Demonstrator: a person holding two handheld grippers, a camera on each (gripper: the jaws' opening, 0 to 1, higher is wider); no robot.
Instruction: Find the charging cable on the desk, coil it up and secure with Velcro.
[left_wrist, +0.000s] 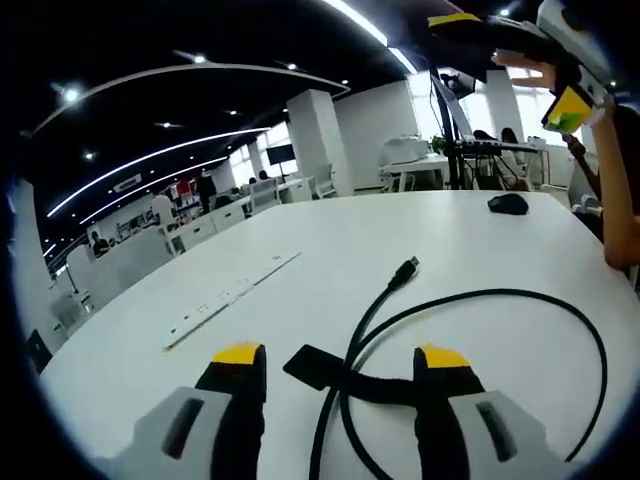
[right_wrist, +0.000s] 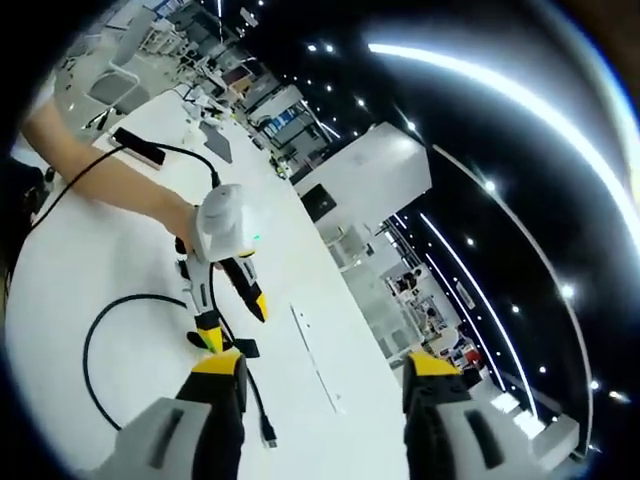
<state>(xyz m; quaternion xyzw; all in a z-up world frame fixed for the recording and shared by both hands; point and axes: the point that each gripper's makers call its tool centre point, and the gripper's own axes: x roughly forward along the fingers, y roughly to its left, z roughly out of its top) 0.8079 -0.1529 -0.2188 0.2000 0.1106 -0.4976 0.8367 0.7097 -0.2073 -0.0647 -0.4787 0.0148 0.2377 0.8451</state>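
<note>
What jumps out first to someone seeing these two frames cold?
The black charging cable sprawls in a wide loose loop across the white desk, its plug end pointing away. The black Velcro strap sits on the cable between the open yellow-tipped jaws of the left gripper. In the right gripper view, the right gripper hangs open well above the desk, looking down on the left one by the loop.

White desk (left_wrist: 300, 250): cable (left_wrist: 480, 296) (black), ruler (left_wrist: 230, 296), mouse (left_wrist: 509, 203).
</note>
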